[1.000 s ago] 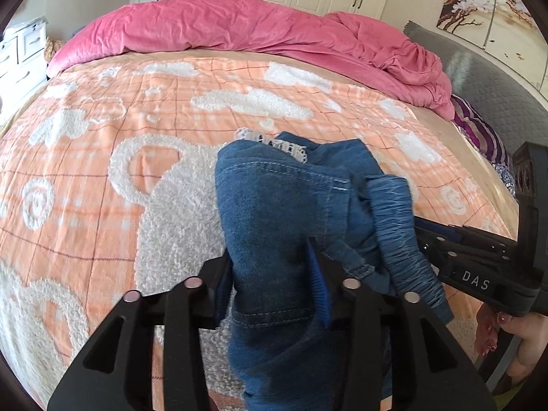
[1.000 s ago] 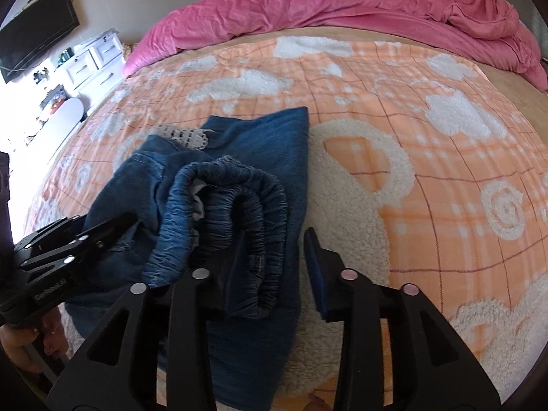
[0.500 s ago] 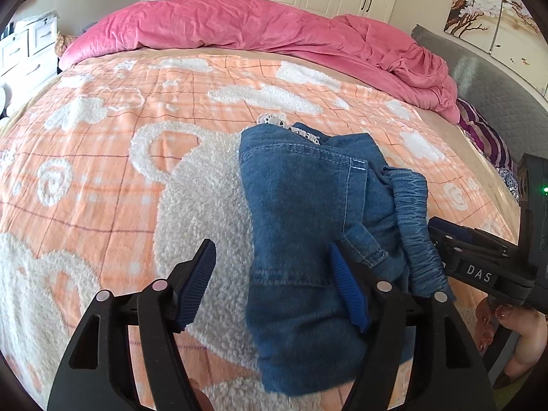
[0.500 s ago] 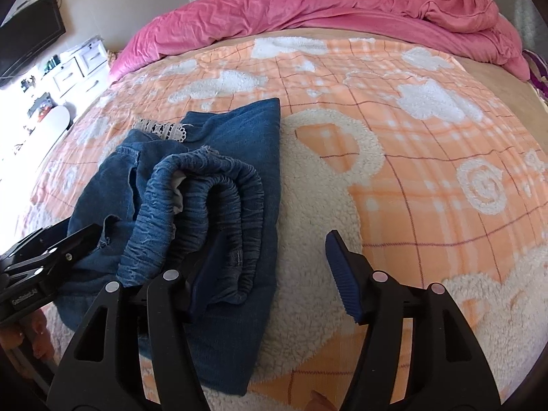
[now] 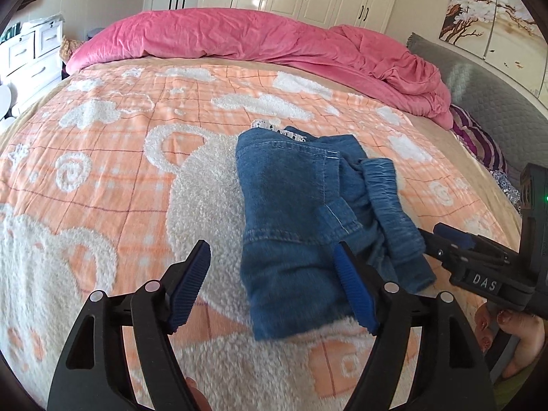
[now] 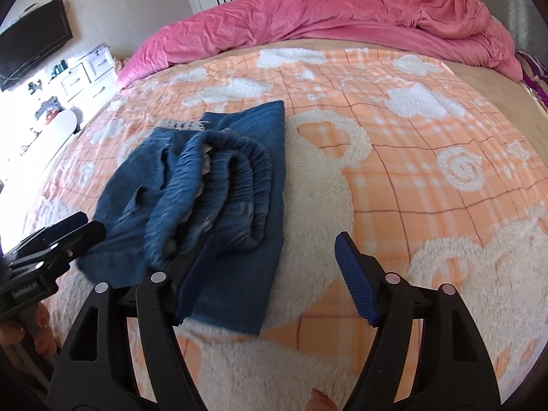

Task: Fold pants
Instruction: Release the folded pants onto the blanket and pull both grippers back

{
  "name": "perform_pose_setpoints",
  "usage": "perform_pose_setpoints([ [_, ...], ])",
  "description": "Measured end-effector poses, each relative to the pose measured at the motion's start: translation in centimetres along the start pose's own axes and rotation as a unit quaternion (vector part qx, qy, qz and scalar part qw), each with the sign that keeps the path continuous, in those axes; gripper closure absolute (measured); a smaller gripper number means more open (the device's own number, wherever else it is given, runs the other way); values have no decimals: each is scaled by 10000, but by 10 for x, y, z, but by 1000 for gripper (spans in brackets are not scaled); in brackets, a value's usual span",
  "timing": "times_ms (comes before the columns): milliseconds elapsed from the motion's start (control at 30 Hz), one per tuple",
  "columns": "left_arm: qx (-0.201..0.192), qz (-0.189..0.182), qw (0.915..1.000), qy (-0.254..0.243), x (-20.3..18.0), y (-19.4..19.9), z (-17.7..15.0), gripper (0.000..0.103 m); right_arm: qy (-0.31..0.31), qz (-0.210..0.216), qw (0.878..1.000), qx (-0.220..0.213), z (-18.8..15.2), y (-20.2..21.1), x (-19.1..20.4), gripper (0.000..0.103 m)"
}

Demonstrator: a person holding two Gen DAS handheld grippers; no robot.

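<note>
— Where do we see the pants [image 5: 294, 219]?
— Folded on the blanket [image 5: 113, 171], beyond our left gripper [image 5: 274, 284], whose right pad overlaps them.
— And the jaws?
— Both have just been opening; the right gripper [image 6: 277, 274] is spread too, gripping nothing.

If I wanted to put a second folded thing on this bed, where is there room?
Plenty. The orange blanket lies bare from the folded jeans out to the side with the white drawers, and also between the jeans and the pink duvet. It is crowded only near the jeans, where both open hand-held grippers, left hand-held gripper and right hand-held gripper, hover.
</note>
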State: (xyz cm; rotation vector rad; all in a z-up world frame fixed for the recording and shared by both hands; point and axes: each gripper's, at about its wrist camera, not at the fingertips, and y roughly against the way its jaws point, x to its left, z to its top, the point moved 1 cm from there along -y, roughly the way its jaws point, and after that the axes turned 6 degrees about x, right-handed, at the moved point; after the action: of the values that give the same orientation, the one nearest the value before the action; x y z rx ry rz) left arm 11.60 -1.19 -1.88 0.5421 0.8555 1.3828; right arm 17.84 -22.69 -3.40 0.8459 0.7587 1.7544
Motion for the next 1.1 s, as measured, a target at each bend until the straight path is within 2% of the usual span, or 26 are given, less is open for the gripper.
perform_pose_setpoints([
  [33,-15,-28,10000,16,0,3,-2,18,7,22,10000,-17,-4,4,3,33],
  [200,-47,-160,9998,90,1,19,-22,16,-17,172,9998,-132,-22,19,9,27],
  [300,-56,-216,9997,37,-3,27,-31,14,36,136,9996,-237,-31,30,12,24],
  [367,-92,-236,9997,-20,-6,34,-38,9,69,91,9993,-344,-36,39,13,22],
  [567,-208,-155,9996,-106,-9,47,-50,5,119,11,9986,-520,-47,57,13,15],
  [1100,-492,-69,9985,-236,-15,86,-86,5,275,-168,9937,-1073,-76,101,18,9],
])
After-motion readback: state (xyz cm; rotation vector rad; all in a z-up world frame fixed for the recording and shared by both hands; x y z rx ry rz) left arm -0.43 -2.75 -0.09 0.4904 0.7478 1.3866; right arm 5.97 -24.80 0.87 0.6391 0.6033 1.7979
